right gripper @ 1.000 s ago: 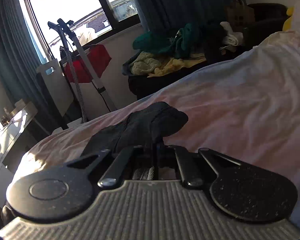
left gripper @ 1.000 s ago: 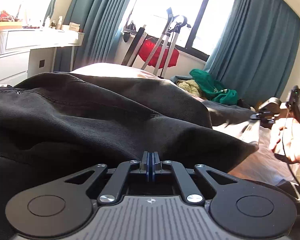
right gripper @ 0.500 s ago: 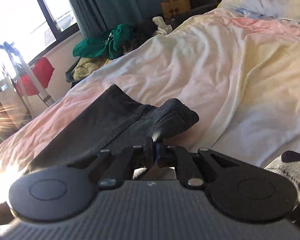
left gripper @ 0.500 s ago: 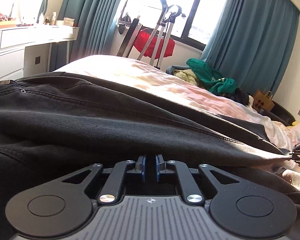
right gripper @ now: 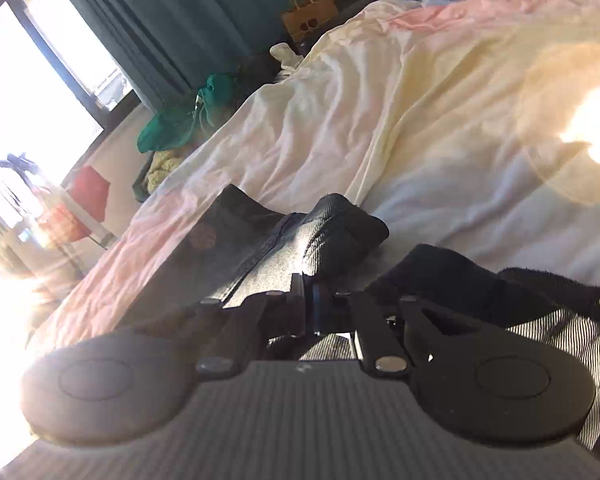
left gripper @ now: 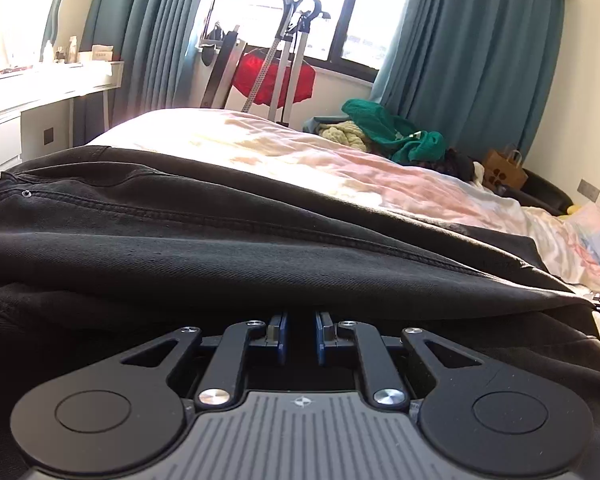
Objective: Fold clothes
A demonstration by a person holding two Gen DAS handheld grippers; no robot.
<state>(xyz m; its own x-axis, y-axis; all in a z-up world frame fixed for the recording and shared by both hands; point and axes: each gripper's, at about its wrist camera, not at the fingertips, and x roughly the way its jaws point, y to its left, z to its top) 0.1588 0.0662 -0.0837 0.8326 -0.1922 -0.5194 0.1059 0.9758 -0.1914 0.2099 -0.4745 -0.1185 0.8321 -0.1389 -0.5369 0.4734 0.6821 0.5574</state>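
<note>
fingers of your left gripper (left gripper: 299, 338) stand slightly parted at the near edge of the black denim jeans (left gripper: 220, 240), with dark cloth in the gap, loosely held at most. your right gripper (right gripper: 309, 304) is pinched closed on the jeans' bunched leg end (right gripper: 340, 232). the jeans lie spread across the pale pink and cream bedsheet (right gripper: 440, 120). beyond it sits a green clothes pile (left gripper: 396, 132) under teal curtains (left gripper: 472, 52).
</note>
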